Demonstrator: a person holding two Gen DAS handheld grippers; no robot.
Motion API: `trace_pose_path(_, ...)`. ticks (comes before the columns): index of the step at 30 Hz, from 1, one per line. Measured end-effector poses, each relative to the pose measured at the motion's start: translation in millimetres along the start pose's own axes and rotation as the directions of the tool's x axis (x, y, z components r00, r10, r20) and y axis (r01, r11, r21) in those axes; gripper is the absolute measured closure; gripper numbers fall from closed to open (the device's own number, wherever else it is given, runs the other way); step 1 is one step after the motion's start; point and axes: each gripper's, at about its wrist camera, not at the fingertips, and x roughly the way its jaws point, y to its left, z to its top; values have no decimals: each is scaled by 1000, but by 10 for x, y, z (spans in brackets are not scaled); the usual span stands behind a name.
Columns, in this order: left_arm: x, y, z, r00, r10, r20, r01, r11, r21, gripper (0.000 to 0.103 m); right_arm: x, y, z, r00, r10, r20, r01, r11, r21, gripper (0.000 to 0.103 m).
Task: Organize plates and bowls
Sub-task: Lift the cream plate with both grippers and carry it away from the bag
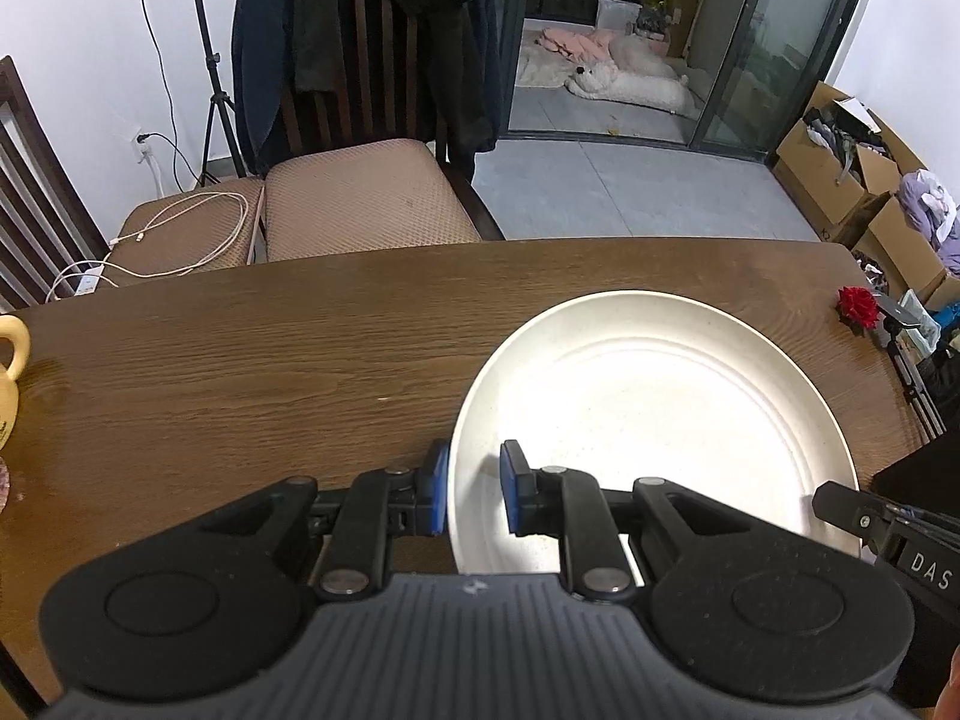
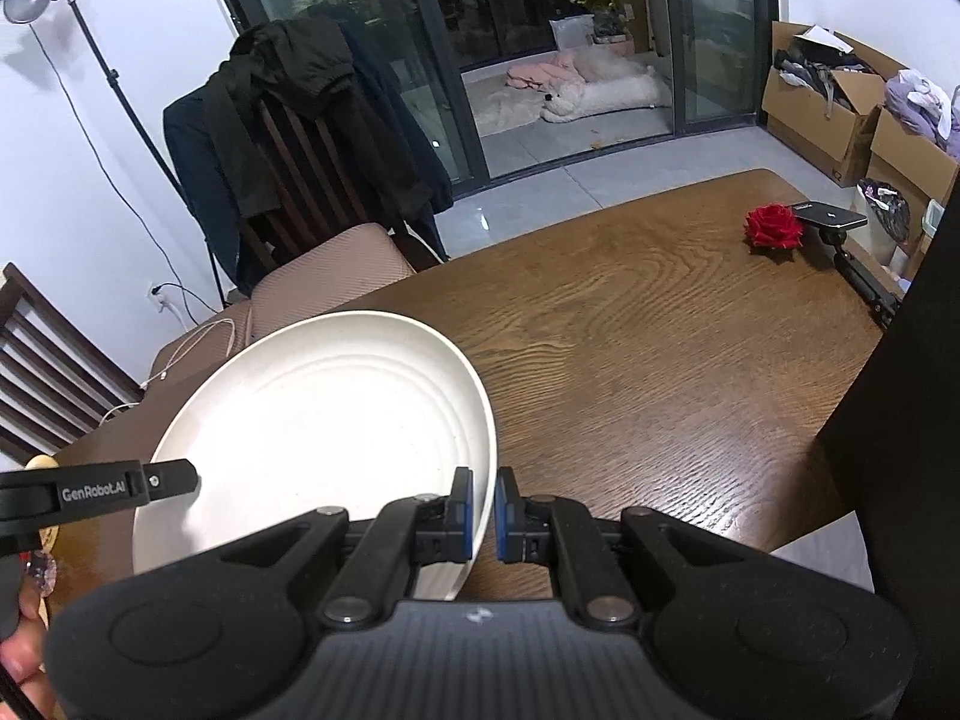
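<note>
A large white plate (image 1: 648, 408) hangs tilted a little above the wooden table (image 1: 240, 372), gripped at opposite sides. My left gripper (image 1: 474, 492) is shut on the plate's left rim, one blue pad outside and one inside. In the right wrist view the same plate (image 2: 324, 420) fills the lower left, and my right gripper (image 2: 483, 510) is shut on its right rim. A finger of the right gripper (image 1: 840, 507) shows at the plate's far edge in the left wrist view. The left gripper's finger (image 2: 174, 477) shows likewise in the right wrist view.
A red rose (image 2: 773, 227) lies near the table's far right corner beside a phone on a small tripod (image 2: 831, 217). A yellow jug (image 1: 12, 372) stands at the table's left edge. Cushioned chairs (image 1: 366, 198) with hanging coats stand behind. A dark block (image 2: 900, 420) rises on the right.
</note>
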Motion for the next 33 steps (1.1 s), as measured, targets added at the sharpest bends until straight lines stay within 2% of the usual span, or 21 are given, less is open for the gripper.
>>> trace_pose_path(13,-323,87,-111,1000,12,25,-12,1000,-11,85,-270,130,-100,999,29,22,-29,999,-26,96)
trace_pose_path(33,-976,415,-503,996,53,75,-48,997,-58,85,-734,399,-358,994,99,51,-94,991,-98,96)
